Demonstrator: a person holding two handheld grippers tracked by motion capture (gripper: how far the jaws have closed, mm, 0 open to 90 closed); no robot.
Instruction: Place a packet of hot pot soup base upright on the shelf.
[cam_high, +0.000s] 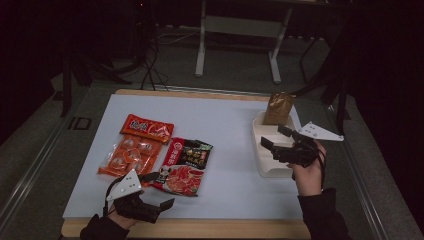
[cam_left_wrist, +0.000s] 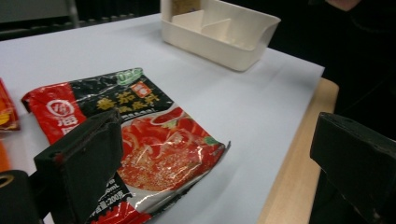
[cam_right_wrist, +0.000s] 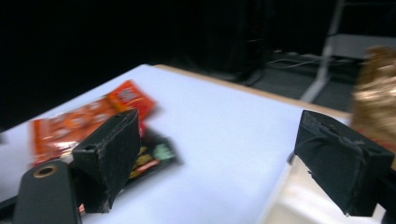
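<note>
**Packets into the divided bin: one in, three on the table**

Item 1, gold-brown packet (cam_high: 278, 108): stands upright in the far compartment of the white divided bin (cam_high: 260, 150). Judged as placed.

Item 2, white divided bin: at the right side of the white table top (cam_high: 225, 150); its nearer compartments look unfilled.

Item 3, right gripper (cam_high: 274, 136): over the bin's middle, just this side of the gold-brown packet, jaws spread wide with nothing between them.

Item 4, red-and-black soup-base packet (cam_high: 183, 165): lies flat near the table's front, well apart from the bin. Judged the likeliest next pick.

Item 5, left gripper (cam_high: 159, 194): at the front edge, just beside the soup-base packet's near corner, jaws open, gripping nothing.

Item 6, orange multi-pack (cam_high: 129, 156): flat, left of the soup-base packet.

Item 7, small red-orange packet (cam_high: 146, 128): flat, behind the multi-pack, touching or overlapping it.

Progress, as a judgement: roughly a quarter done; three packets remain to move.
</note>
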